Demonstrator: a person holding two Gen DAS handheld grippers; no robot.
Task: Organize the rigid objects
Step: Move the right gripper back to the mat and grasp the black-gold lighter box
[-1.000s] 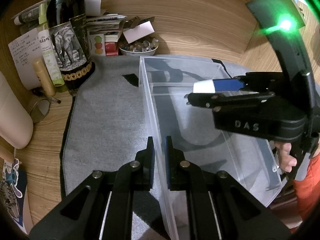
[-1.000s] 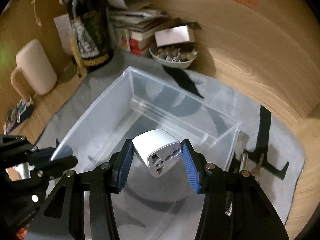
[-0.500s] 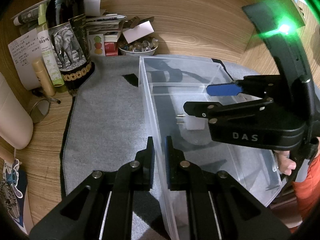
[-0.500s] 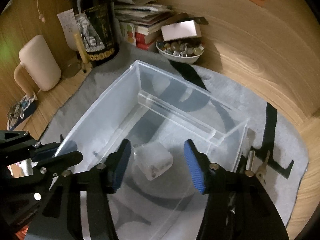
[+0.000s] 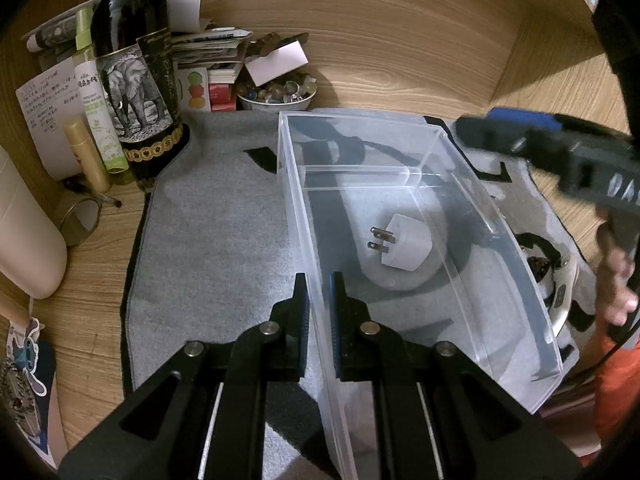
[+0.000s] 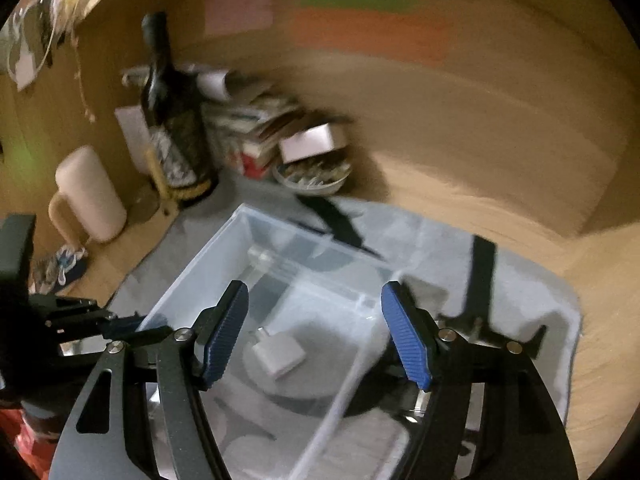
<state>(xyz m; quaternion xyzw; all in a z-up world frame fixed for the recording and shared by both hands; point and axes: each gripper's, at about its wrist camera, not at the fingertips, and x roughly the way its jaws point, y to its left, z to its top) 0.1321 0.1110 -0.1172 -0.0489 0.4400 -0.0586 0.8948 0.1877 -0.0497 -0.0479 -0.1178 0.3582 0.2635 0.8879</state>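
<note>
The grey felt mat [image 5: 216,240] covers the centre of the wooden desk and fills the middle of the left wrist view. On it stands the clear plastic bin [image 5: 500,240], occupying the centre and right of that view, with a cross divider near its far end. The left gripper [image 5: 319,320], at the lower centre of the frame, has its jaws pressed together on the bin's near left wall, one pad outside and one inside; this reads as a steadying hold. The right gripper [image 6: 316,332] sits at the lower centre of the right wrist view, above the bin; its jaws are opening and nothing is between the pads. In the left wrist view the same tool appears blurred at the right edge. The white plug adapter [image 5: 402,246] lies on the bin floor in the larger near compartment, prongs pointing to the left of the frame, clear of both grippers. Assessment: one item is stowed. Remaining work appears to lie outside the bin's right wall, where small objects (a key-like metal piece [image 6: 478,326] among them, too blurred to identify fully) rest on the mat. The dark bottle [image 5: 136,80], the bowl of small items [image 5: 276,94] and the papers at the upper left are probably background clutter.
</note>
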